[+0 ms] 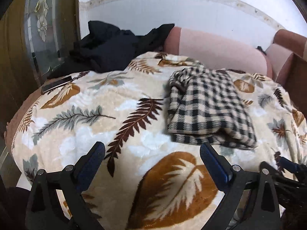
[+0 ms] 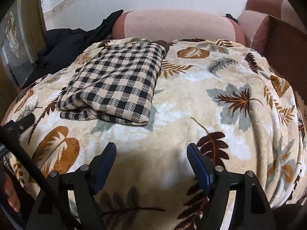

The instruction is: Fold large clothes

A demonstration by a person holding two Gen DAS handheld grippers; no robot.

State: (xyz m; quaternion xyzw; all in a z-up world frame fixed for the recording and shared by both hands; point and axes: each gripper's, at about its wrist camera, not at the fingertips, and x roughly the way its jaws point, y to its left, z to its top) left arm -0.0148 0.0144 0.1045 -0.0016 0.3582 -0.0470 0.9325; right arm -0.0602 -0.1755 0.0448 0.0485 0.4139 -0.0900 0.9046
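Presently, a leaf-print blanket [image 1: 80, 118] covers the bed, with a pink bolster [image 2: 172, 25] along the far wall. A heap of black clothes [image 1: 107, 48] lies at the far left corner, apparently unfolded. The checked garment [image 2: 115, 84], folded to a compact rectangle, rests on the blanket, long axis running away from the viewer. It lies ahead and right of the left tongs [image 1: 152, 151], ahead and left of the right tongs [image 2: 151, 153]. Both tongs stand wide apart, empty, clear of cloth. Judged: the left tongs are nearer.
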